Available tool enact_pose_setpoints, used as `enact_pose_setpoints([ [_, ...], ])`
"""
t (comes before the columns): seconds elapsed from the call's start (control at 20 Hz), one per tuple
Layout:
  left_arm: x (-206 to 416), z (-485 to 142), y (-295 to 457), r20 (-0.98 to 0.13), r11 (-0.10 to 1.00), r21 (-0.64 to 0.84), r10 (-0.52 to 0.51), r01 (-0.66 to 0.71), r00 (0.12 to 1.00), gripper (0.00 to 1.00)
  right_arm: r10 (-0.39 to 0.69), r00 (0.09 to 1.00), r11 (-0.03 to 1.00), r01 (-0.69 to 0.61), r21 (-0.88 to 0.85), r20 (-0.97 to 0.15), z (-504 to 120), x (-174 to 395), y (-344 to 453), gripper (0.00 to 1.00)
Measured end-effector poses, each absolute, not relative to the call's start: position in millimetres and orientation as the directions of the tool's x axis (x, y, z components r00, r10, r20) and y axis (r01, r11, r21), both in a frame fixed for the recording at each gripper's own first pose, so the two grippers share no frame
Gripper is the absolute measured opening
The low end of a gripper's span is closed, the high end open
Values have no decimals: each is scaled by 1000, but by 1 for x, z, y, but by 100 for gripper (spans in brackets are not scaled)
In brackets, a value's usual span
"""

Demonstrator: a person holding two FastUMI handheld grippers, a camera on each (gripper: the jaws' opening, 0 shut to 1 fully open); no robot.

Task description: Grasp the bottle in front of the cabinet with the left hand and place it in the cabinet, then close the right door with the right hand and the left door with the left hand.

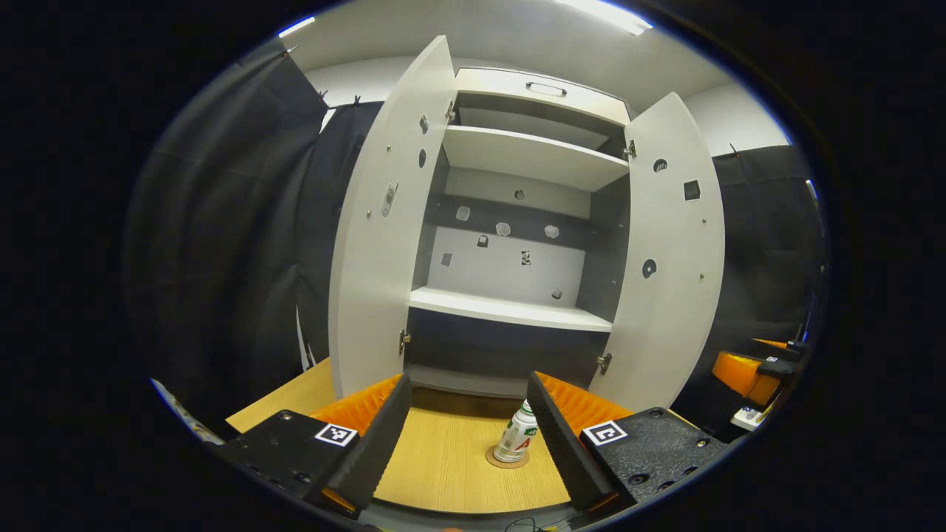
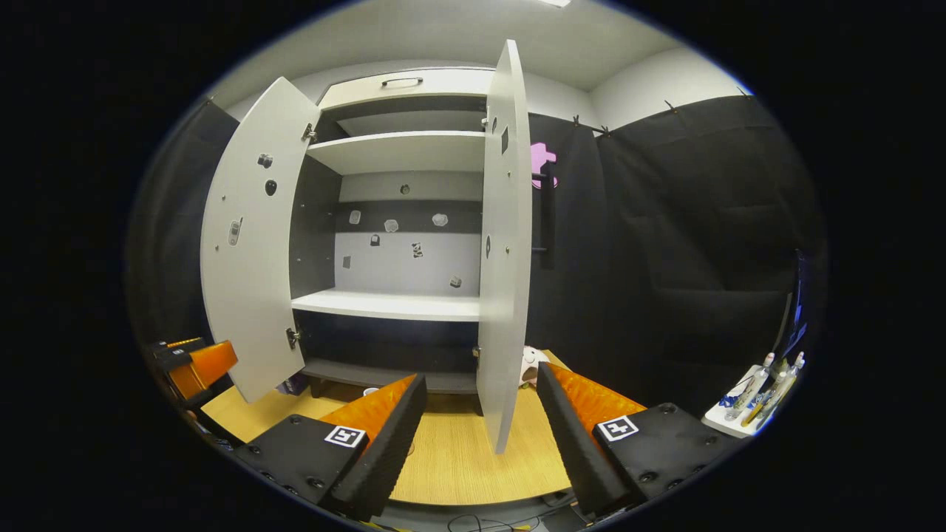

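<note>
The small plastic bottle (image 1: 516,436) stands upright on a round coaster (image 1: 507,459) on the wooden surface (image 1: 443,465), toward its far edge, just in front of the open cabinet (image 1: 517,222) and not yet grasped. The left tongs (image 1: 465,436) are spread wide with nothing between them; the bottle sits just beside the inner face of the right-hand finger, farther off. The right tongs (image 2: 480,436) are also wide apart and empty, facing the edge of the right door (image 2: 505,244); the left door (image 2: 251,251) is swung out too. The bottle looks light and fairly stiff, with smooth, likely slippery sides and a narrow base, so it could tip easily. A grip across the labelled mid-body, below the cap, seems safest.
</note>
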State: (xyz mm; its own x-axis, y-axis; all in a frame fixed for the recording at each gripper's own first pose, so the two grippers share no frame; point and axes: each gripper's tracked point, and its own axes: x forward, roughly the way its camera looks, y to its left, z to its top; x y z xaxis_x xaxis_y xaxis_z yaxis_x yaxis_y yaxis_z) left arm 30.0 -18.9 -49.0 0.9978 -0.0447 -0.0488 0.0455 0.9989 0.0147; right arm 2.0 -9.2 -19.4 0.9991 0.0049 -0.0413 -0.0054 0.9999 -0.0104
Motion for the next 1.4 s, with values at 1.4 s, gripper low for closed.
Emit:
enact_pose_setpoints([
  [1.4,186,-268,-118,-255,972,78,-195,221,947,96,-180,975,982,171,-84,-126,-53,4,-76,98],
])
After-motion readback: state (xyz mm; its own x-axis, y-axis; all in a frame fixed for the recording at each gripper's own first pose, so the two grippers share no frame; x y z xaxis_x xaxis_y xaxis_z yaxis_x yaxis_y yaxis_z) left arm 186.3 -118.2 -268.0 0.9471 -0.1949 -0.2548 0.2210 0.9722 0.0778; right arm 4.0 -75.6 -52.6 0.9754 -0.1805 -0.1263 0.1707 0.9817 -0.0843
